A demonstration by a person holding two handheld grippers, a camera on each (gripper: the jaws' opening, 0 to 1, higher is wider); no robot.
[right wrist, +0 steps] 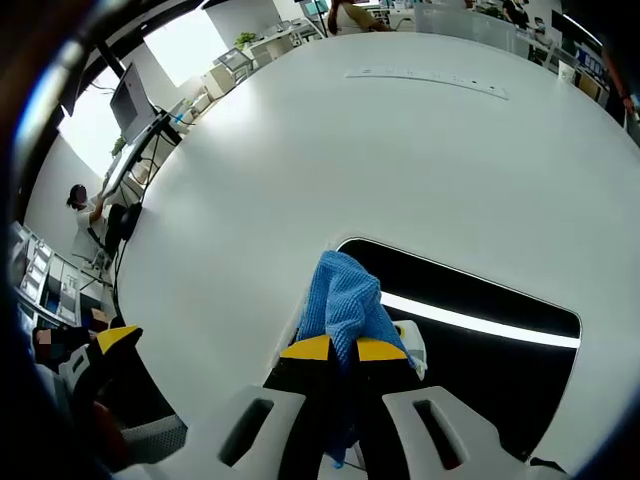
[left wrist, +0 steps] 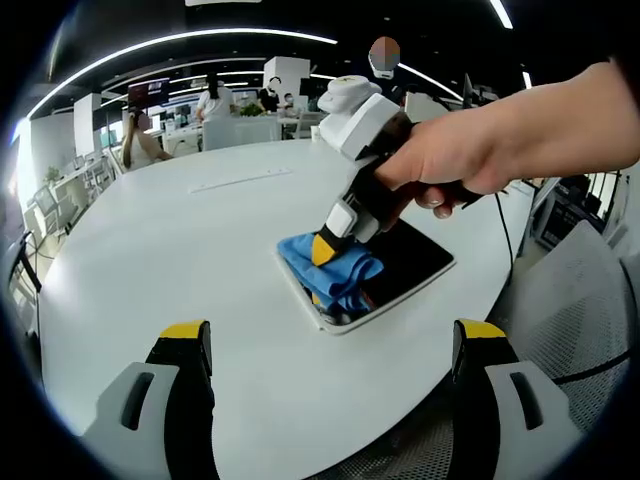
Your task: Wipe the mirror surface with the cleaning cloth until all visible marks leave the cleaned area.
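White and round, the table [left wrist: 180, 250] carries the whole workspace; behind it lies an open-plan office with ceiling light strips, desks and seated people from 10 to 12 o'clock in the left gripper view.

Step in hand, as judged: the wiping stroke. The mirror [left wrist: 415, 262], a dark rectangular panel with rounded corners, lies flat on the table toward its near edge, at about 2 o'clock from the centre of the left gripper view. The cleaning cloth [left wrist: 330, 265], blue and bunched, sits on the mirror's 9 o'clock end.

Right gripper [right wrist: 344, 350]: jaws closed together with a fold of the cloth clamped between the yellow tips; the rest of the cloth stands up ahead of them toward 12 o'clock. A person's hand [left wrist: 480, 150] holds this gripper and presses it down onto the mirror.

Left gripper [left wrist: 335, 335]: jaws spread wide, nothing between them, hanging above bare table short of the mirror.

Mirror condition: the dark glass reflects a bright ceiling strip; individual marks cannot be told at this size.

Next move calls for dragging the cloth across the uncovered glass toward the far end, keeping pressure even and the panel from sliding. The free gripper could steady the frame if it shifts.
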